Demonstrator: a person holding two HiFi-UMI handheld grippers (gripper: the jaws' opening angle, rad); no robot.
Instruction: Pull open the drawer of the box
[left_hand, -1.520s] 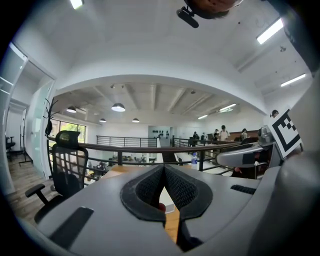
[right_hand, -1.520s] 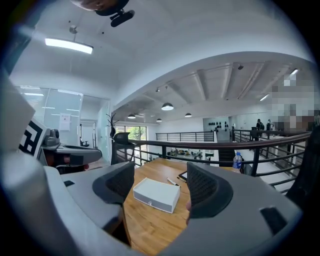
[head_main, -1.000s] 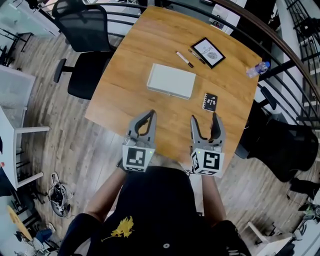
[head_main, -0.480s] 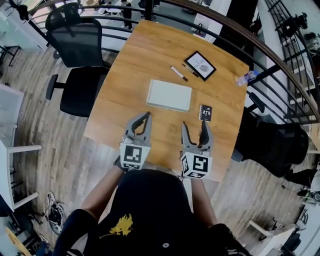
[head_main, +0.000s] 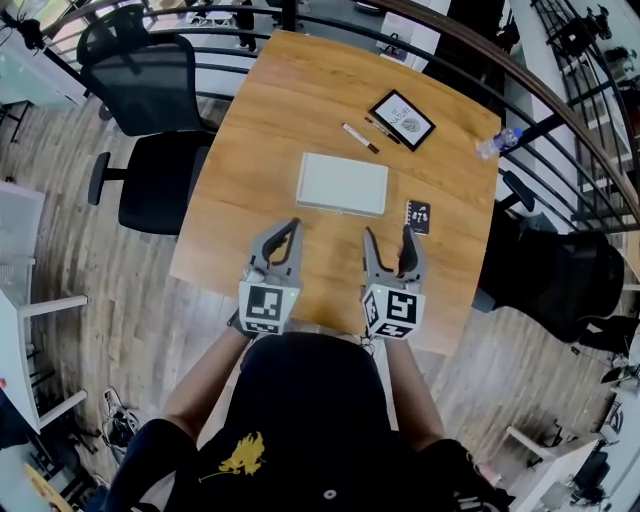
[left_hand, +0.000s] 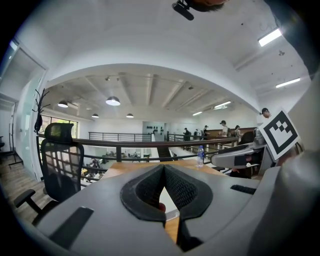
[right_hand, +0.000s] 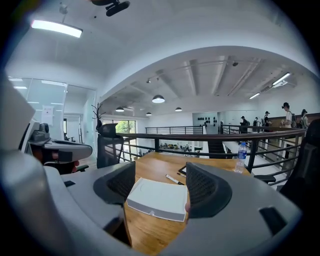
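Observation:
A flat white box (head_main: 343, 184) lies in the middle of the wooden table (head_main: 256, 120). My left gripper (head_main: 291, 228) hovers over the near table edge, just short of the box's left corner, with its jaws shut and nothing between them. In the left gripper view, the left gripper (left_hand: 163, 169) shows its pads meeting at the tips. My right gripper (head_main: 388, 238) is open, short of the box's right part. The right gripper view frames the box (right_hand: 157, 199) between the jaws of the right gripper (right_hand: 159, 180), a short way ahead, with a small knob (right_hand: 151, 213) on its near side.
Two pens (head_main: 360, 137), a black framed card (head_main: 402, 119) and a small black card (head_main: 419, 216) lie beyond and right of the box. A water bottle (head_main: 497, 143) stands by the railing. Black office chairs (head_main: 148, 110) stand left of the table, another chair (head_main: 560, 280) to its right.
Both grippers have come forward a little toward the box, and the right one has shifted left. The left jaws stay shut, the right jaws stay open.

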